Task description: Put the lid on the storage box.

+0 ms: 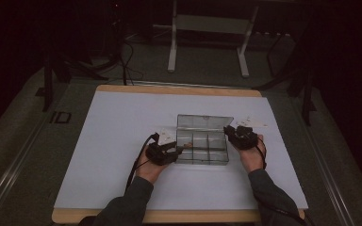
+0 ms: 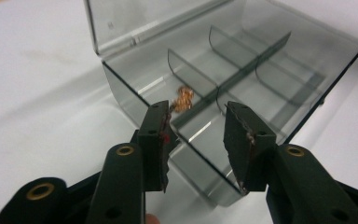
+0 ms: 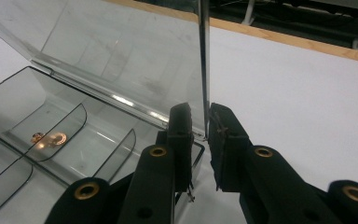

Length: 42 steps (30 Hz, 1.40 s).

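A clear smoky plastic compartment box (image 1: 202,149) lies on the white table top (image 1: 122,141), with its lid (image 1: 205,121) standing open at the back. In one compartment lie small copper-coloured pieces (image 2: 183,99) (image 3: 56,138). My left gripper (image 1: 174,151) is at the box's left end. Its jaws (image 2: 196,112) are open and hover over the near wall (image 2: 135,100), pinching nothing. My right gripper (image 1: 228,131) is at the box's right rear corner. The lid's thin side edge (image 3: 204,70) runs down between its jaws (image 3: 201,116), with a narrow gap left beside it.
Small white cards lie on the table, one right of the lid (image 1: 253,122) and one left of the box (image 1: 166,135). The wooden table edge (image 1: 179,89) runs along the back. Beyond it stand a white frame's legs (image 1: 172,52) and dark cables on the floor.
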Each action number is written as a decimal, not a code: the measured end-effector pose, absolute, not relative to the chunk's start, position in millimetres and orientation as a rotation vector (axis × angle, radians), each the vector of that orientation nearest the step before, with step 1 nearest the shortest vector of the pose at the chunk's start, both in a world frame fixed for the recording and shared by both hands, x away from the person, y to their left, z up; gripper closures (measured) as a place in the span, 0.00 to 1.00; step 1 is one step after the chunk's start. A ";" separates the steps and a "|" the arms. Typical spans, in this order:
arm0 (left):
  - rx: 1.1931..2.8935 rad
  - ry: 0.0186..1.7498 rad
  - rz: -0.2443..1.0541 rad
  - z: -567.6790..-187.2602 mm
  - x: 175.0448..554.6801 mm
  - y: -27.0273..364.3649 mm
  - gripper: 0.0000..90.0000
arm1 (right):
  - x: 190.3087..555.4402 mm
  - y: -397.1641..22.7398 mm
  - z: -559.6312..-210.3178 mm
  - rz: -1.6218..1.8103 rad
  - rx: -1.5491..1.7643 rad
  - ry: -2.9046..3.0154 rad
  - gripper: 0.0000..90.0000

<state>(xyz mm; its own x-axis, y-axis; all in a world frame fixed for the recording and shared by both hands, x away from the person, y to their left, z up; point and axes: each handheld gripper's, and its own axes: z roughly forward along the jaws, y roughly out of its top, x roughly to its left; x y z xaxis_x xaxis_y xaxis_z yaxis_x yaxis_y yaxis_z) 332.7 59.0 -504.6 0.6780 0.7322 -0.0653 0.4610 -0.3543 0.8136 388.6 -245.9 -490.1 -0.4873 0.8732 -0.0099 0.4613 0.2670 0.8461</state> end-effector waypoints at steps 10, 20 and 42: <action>1.921 0.932 0.401 -476.4 334.4 54.1 0.78 | 385.9 -247.1 -490.1 1.123 1.194 2.068 0.90; 1.837 0.935 0.417 -451.8 346.5 54.9 1.00 | 382.2 -248.4 -489.8 1.137 1.200 2.064 0.90; 1.849 0.924 0.403 -453.8 341.1 53.2 1.00 | 364.4 -254.5 -494.4 1.163 1.209 2.109 0.89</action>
